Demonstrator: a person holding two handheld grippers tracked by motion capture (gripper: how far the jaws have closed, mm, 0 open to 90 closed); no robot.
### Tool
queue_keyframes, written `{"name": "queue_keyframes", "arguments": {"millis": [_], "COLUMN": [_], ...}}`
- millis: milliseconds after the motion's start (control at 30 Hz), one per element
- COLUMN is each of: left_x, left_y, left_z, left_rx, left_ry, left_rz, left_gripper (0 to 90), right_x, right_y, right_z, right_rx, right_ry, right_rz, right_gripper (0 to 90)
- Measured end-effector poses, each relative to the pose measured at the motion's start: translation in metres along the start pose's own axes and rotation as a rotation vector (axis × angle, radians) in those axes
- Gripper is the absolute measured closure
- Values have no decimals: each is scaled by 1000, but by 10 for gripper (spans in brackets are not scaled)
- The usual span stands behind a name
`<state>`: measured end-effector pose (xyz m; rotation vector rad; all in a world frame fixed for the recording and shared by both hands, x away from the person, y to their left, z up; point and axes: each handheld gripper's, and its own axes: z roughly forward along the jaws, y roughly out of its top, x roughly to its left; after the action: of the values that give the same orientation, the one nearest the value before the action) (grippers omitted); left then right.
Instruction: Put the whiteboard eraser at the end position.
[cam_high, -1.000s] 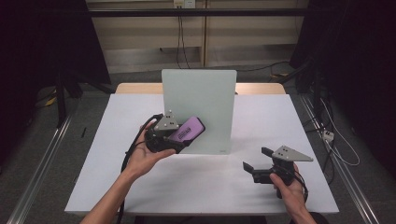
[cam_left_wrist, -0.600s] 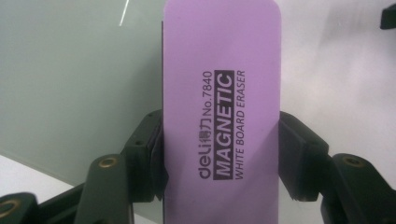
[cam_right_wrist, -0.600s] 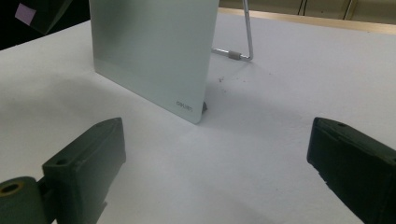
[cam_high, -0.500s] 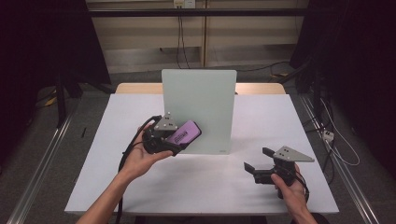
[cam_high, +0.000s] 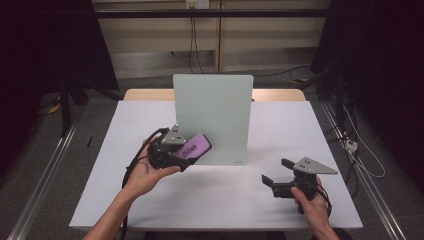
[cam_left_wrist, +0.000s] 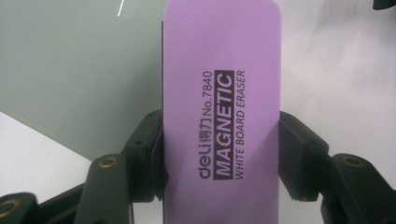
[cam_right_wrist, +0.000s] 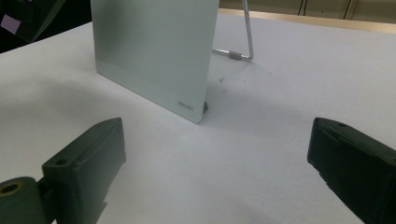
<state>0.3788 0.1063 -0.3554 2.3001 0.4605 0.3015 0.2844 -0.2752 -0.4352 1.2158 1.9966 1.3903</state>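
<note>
Clamping the purple eraser (cam_left_wrist: 222, 116) by its long edges, the left gripper (cam_high: 172, 150) held it against the lower left of the upright whiteboard (cam_high: 214, 115), so the wiping step looked in hand and the next move would call for a steady sweep across the board. The right gripper (cam_high: 280, 172) rested on the table (cam_high: 215, 200), jaws wide and empty. Whether the felt touched the board, and any marks there, could not be made out.

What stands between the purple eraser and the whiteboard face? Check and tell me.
Nothing visible does. The left gripper holds the purple eraser right at the lower left of the upright whiteboard, with no other object between them.
</note>
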Motion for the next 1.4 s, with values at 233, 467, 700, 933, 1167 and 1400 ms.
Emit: {"name": "queue_keyframes", "arguments": {"millis": [233,467,700,933,1167,1400], "left_x": [-11,-19,-23,-28,-34,-40], "left_y": [1,0,-5,-6,-6,-6], "left_z": [-3,7,21,29,34,44], "left_rx": [31,98,126,142,157,182], "left_ry": [-7,-67,-112,-155,-169,-181], "left_rz": [25,66,59,46,51,59], "left_gripper": [410,411,410,410,410,410], "right_x": [-1,-1,0,0,1,2], "right_y": [0,-1,0,3,4,4], "right_z": [-2,-5,-2,3,6,6], "right_rx": [-2,-4,0,2,4,5], "right_ry": [3,1,3,3,19,22], "right_rz": [1,1,-10,-10,-18,-18], "right_gripper": [46,45,44,45,45,45]}}
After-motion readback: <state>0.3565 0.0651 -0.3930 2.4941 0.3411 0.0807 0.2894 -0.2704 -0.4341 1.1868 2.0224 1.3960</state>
